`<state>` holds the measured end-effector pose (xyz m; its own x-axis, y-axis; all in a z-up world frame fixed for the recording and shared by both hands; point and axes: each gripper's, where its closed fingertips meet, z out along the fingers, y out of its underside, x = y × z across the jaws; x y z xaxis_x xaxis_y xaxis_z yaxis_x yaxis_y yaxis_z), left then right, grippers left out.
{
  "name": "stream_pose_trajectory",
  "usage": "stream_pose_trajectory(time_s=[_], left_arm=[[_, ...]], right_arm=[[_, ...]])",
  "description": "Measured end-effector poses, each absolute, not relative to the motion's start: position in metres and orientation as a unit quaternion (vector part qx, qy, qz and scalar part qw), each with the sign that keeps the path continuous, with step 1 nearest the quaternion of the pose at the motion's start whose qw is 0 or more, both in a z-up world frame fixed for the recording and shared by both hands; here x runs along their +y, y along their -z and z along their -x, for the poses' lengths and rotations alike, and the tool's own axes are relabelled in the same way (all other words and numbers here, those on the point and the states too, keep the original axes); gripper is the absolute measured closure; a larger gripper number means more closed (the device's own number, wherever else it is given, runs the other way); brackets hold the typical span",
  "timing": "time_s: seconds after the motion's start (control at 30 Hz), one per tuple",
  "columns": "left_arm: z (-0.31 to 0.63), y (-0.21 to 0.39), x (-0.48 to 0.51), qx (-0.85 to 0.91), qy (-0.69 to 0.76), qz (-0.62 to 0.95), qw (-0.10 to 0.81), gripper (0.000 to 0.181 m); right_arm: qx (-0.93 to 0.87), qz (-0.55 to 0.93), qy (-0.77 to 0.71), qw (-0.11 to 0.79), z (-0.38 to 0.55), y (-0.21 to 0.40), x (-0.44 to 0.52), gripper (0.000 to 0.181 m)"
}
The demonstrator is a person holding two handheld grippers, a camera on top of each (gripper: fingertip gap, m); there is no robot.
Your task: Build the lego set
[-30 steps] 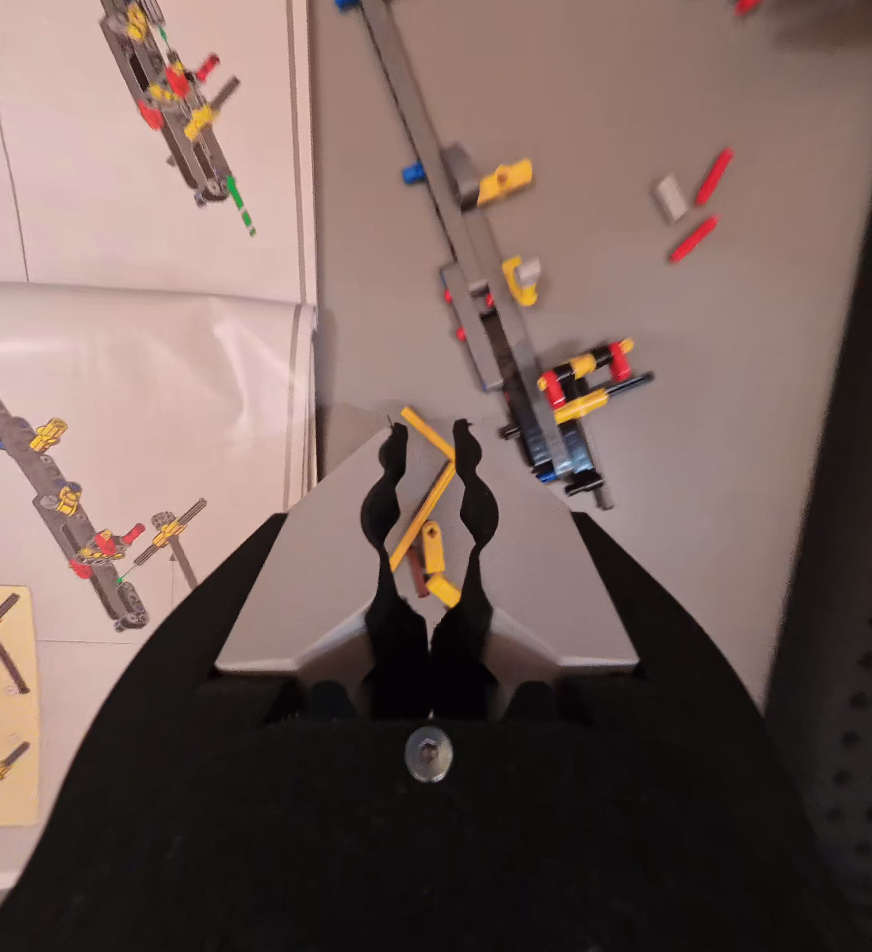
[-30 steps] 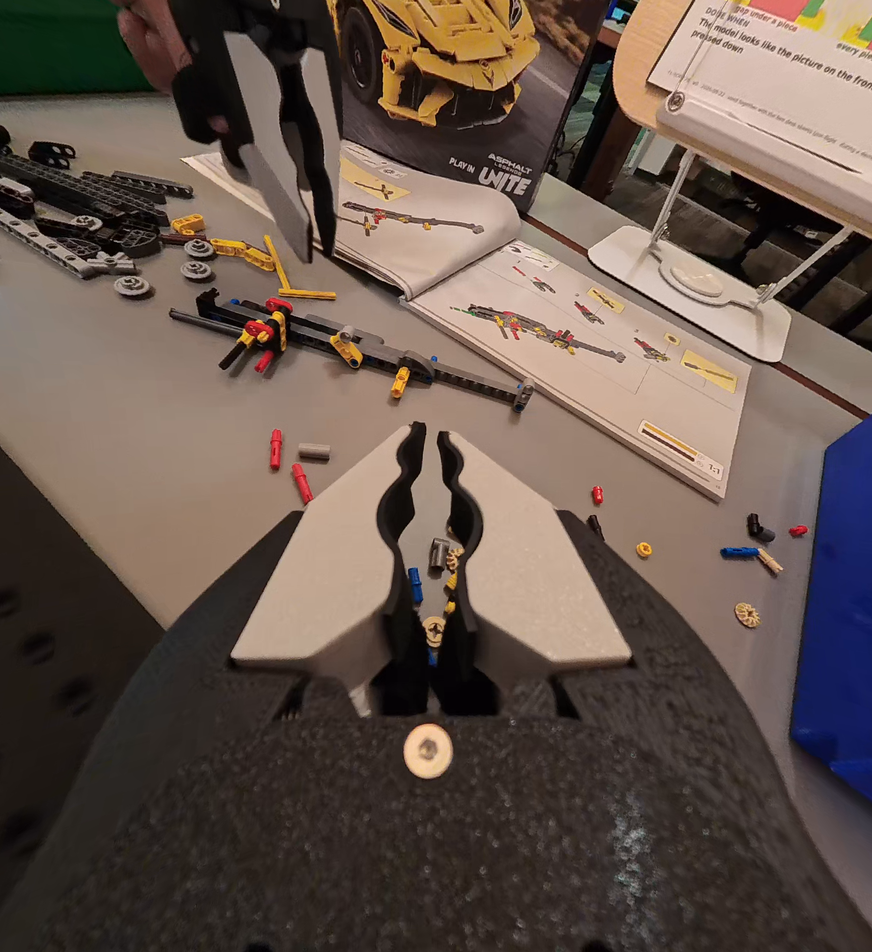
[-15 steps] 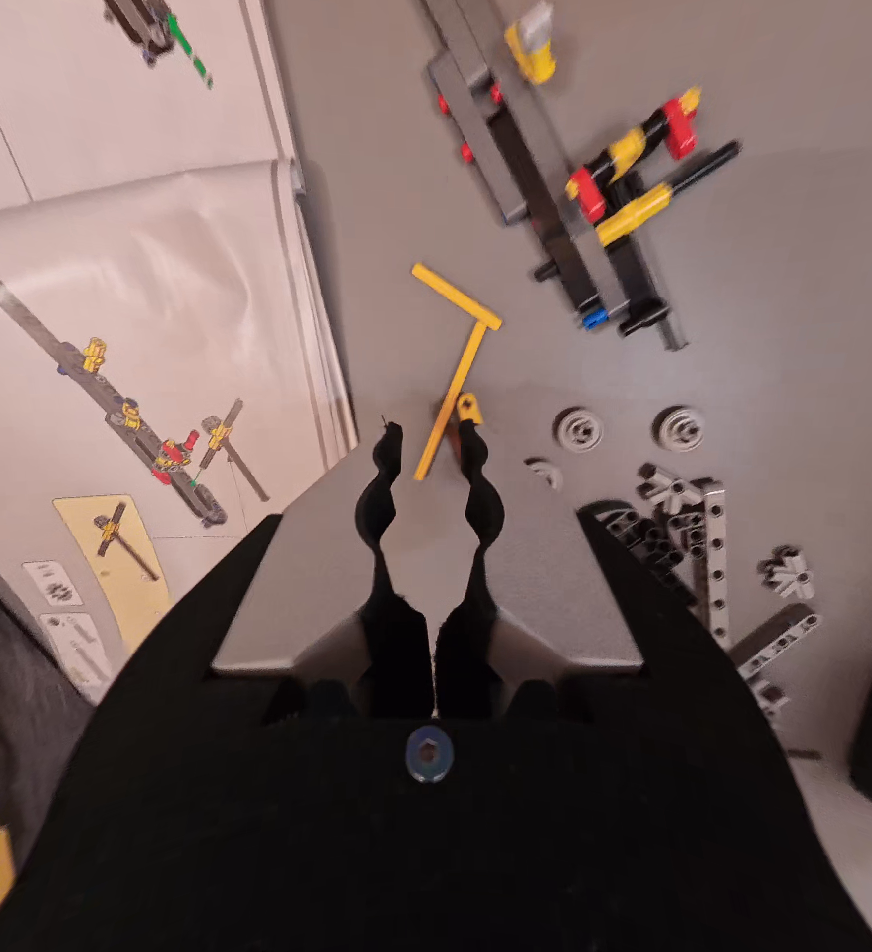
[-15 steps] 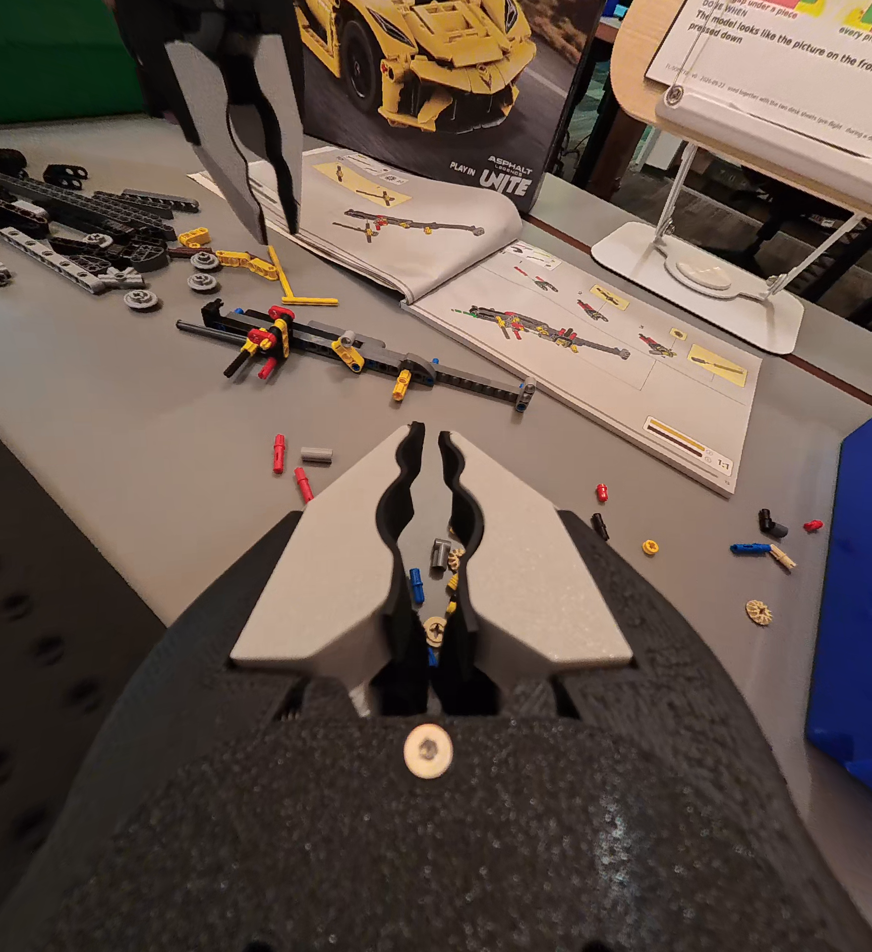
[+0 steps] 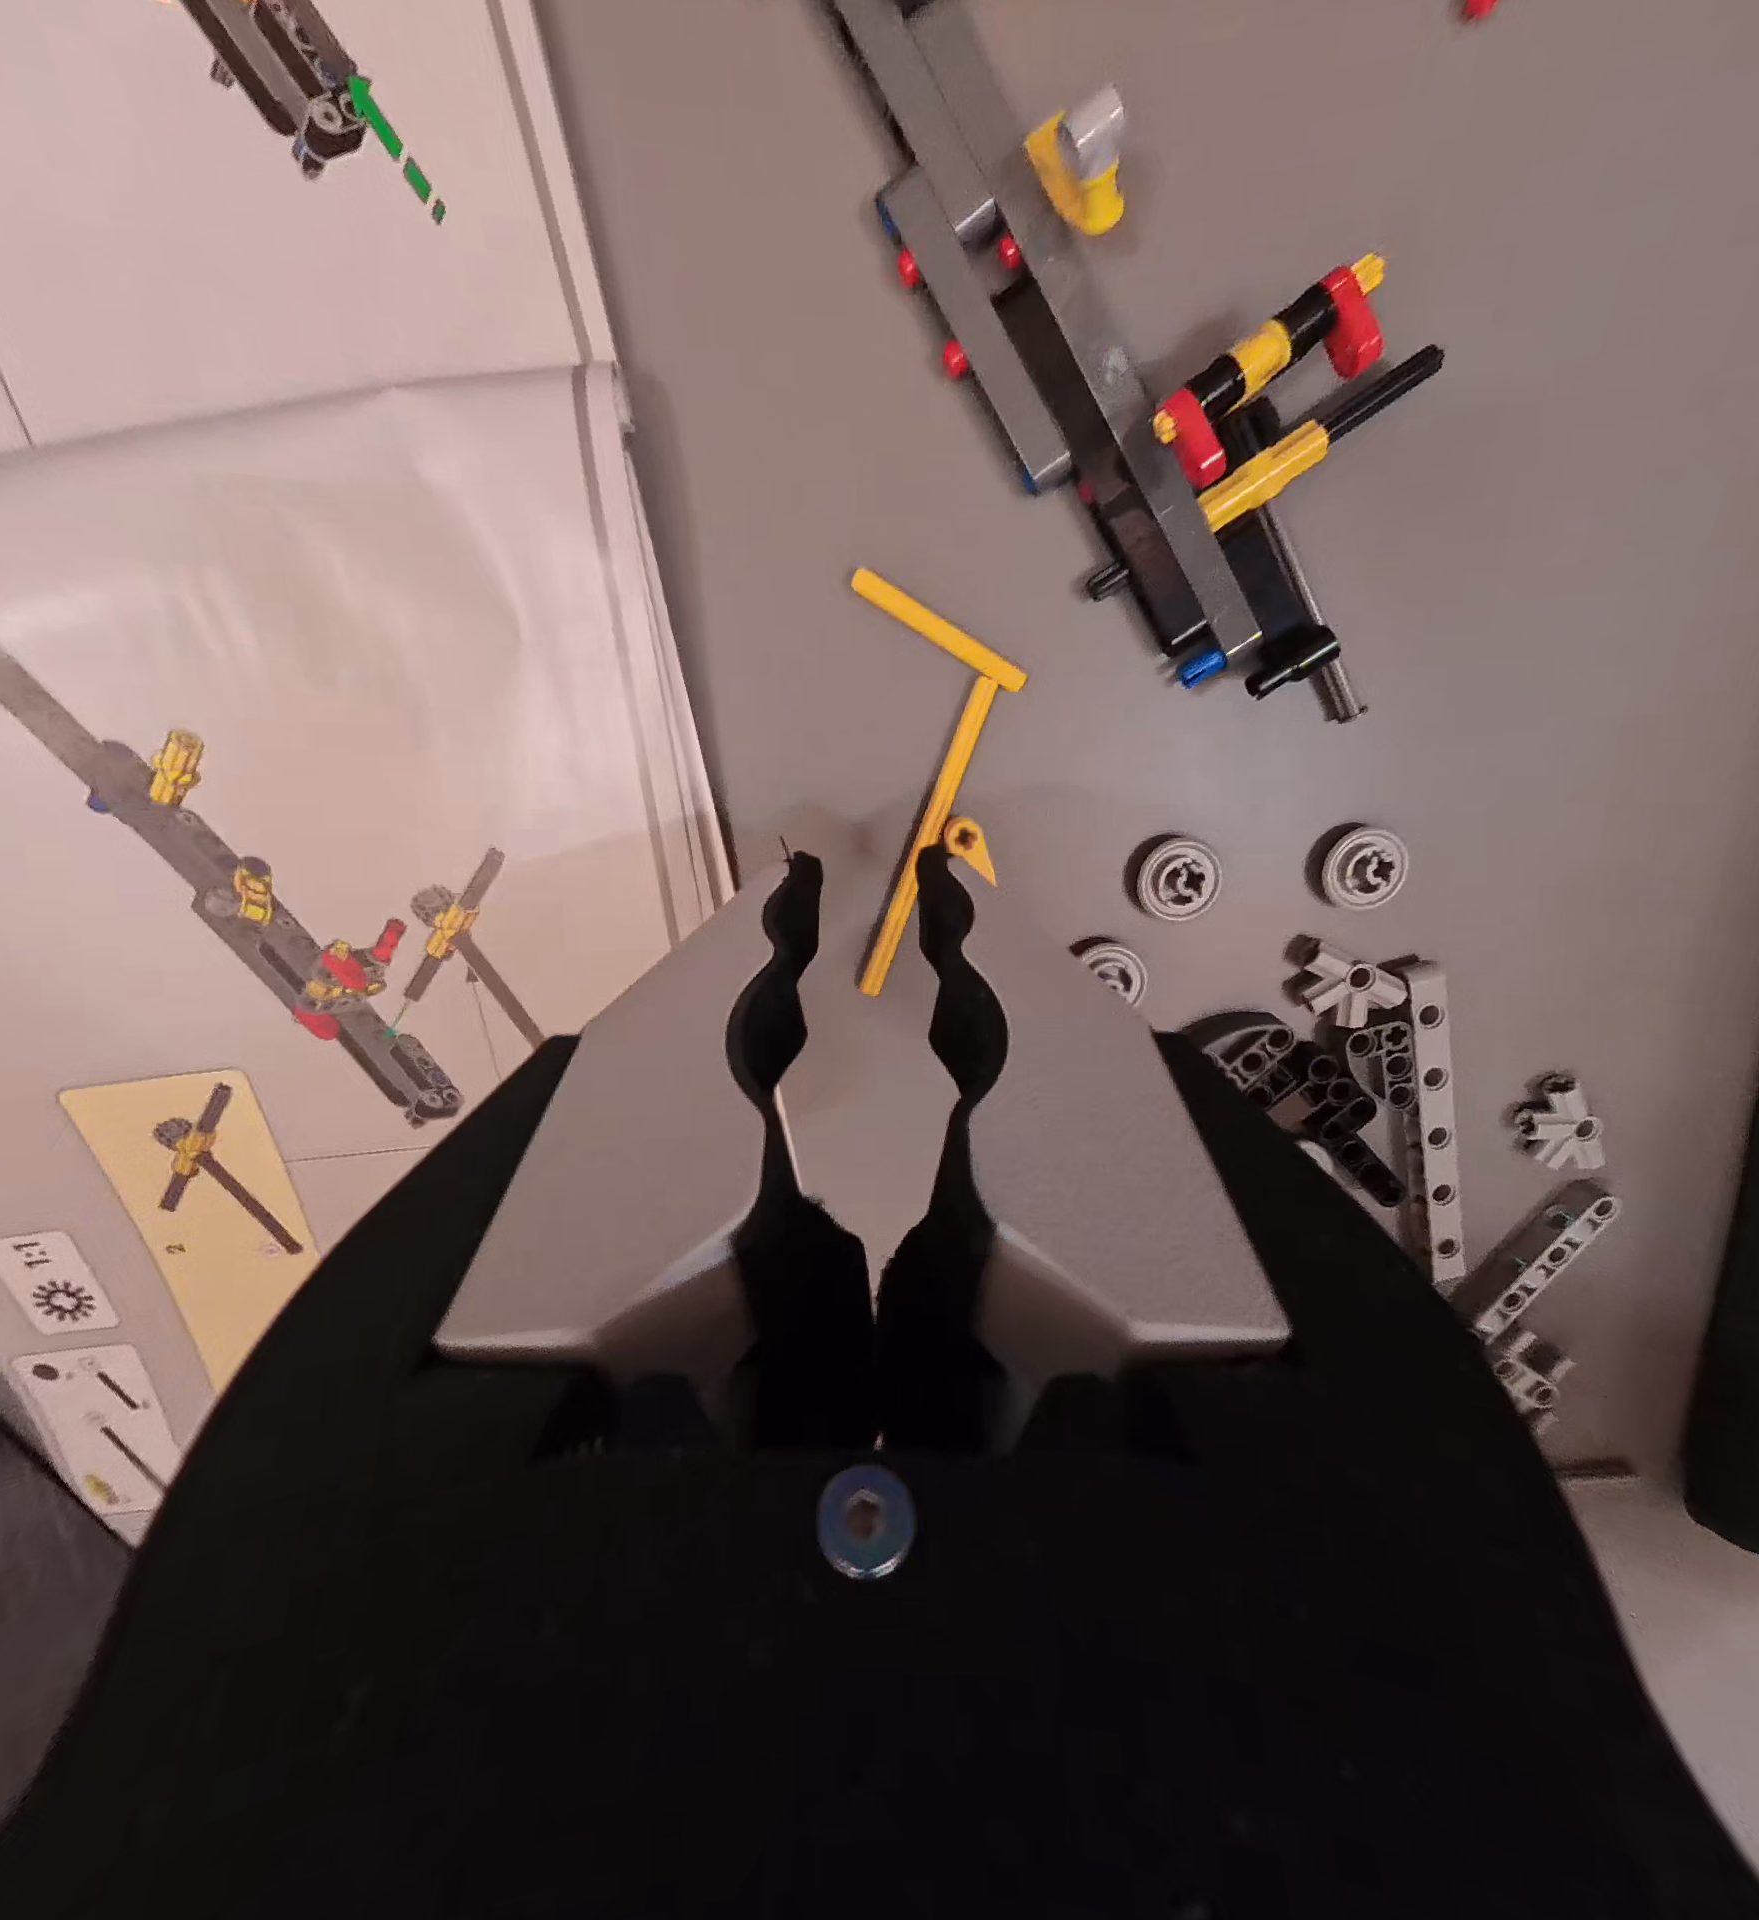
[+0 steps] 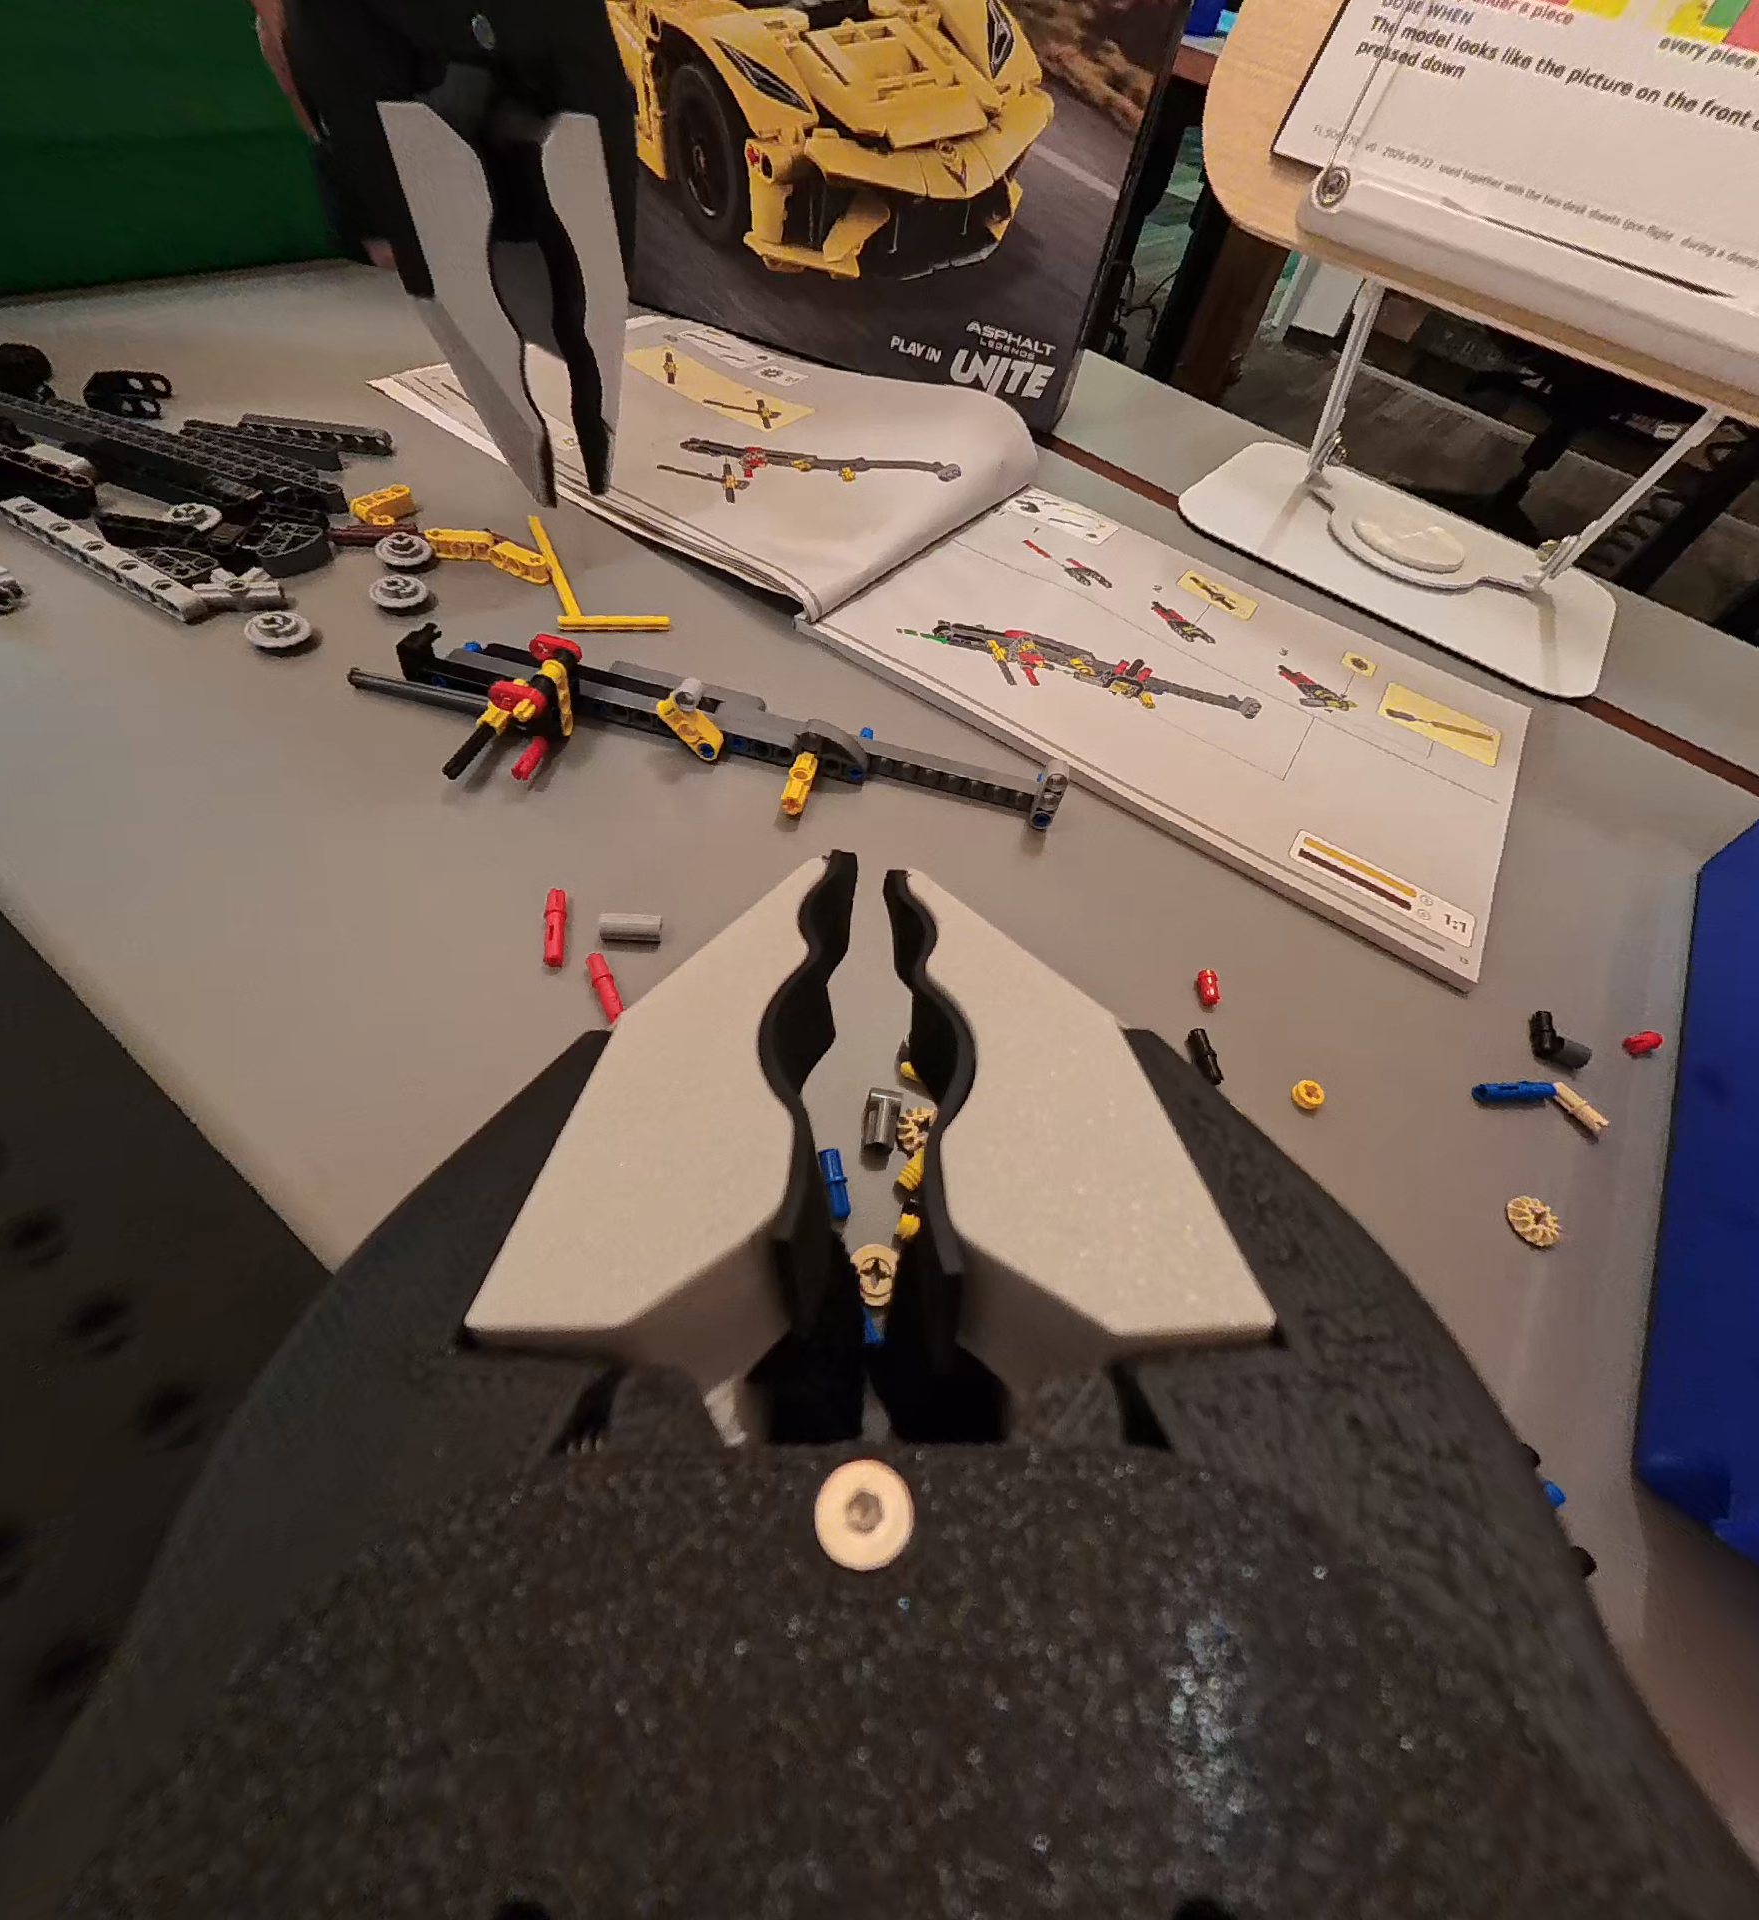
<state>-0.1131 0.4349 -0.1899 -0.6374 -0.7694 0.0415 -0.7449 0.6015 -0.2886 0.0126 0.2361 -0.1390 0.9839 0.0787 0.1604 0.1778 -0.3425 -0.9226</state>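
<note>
My left gripper [image 5: 867, 868] is open and empty, pointing down above the table. The lower end of a long yellow axle [image 5: 942, 810] shows between its tips. A second yellow axle [image 5: 937, 629] lies across the first one's far end, and a small yellow connector [image 5: 968, 847] lies by the right tip. The long grey and black beam assembly [image 5: 1114, 416] with red and yellow parts lies beyond; it also shows in the right wrist view [image 6: 709, 717]. My right gripper [image 6: 870, 873] is slightly open and empty, low over several small loose pieces [image 6: 880, 1117]. The left gripper [image 6: 568, 483] hangs at the upper left there.
The open instruction booklet [image 5: 283, 623] lies left of the left gripper. Two grey wheels [image 5: 1176, 878] and a pile of grey and black beams [image 5: 1374, 1101] lie right of it. The right wrist view shows the set's box [image 6: 854, 187], a document stand [image 6: 1405, 540], a blue bin [image 6: 1758, 1247] and red pins [image 6: 553, 925]. My hands' fingertips stand some 25 cm from each other.
My left gripper has drawn back from the assembly toward the parts pile, so the yellow axle now lies mostly ahead of its tips. My right gripper has hardly moved.
</note>
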Motion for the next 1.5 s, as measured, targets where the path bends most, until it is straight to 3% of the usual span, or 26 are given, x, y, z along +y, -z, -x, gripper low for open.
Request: stream_pose_trajectory(time_s=[0.27, 0.53, 0.83, 1.0, 1.07, 1.27, 1.4, 1.5], left_arm=[[0.106, 0.19, 0.445, 0.892, 0.125, 0.431, 0.055, 0.167], [0.077, 0.183, 0.406, 0.766, 0.183, 0.614, 0.042, 0.161], [0.087, 0.208, 0.4, 0.722, 0.133, 0.668, 0.12, 0.16], [0.088, 0.213, 0.39, 0.728, 0.132, 0.662, 0.118, 0.165], [0.087, 0.214, 0.389, 0.737, 0.129, 0.653, 0.118, 0.178], [0.078, 0.203, 0.403, 0.76, 0.118, 0.63, 0.103, 0.179], [0.007, 0.144, 0.39, 0.785, 0.228, 0.568, 0.099, 0.179], [-0.06, 0.135, 0.376, 0.828, 0.231, 0.503, 0.089, 0.179]], right_arm=[[-0.083, 0.823, 0.045, 0.56, -0.012, 0.142, 0.237, 0.175], [-0.089, 0.824, 0.05, 0.558, -0.01, 0.143, 0.237, 0.175], [-0.094, 0.82, 0.049, 0.562, -0.009, 0.142, 0.236, 0.175], [-0.099, 0.82, 0.056, 0.561, -0.008, 0.142, 0.237, 0.176], [-0.1, 0.82, 0.057, 0.561, -0.008, 0.142, 0.236, 0.176], [-0.097, 0.818, 0.054, 0.565, -0.008, 0.141, 0.236, 0.176], [-0.1, 0.821, 0.051, 0.56, -0.007, 0.142, 0.237, 0.176], [-0.1, 0.819, 0.053, 0.562, -0.007, 0.142, 0.237, 0.176]])
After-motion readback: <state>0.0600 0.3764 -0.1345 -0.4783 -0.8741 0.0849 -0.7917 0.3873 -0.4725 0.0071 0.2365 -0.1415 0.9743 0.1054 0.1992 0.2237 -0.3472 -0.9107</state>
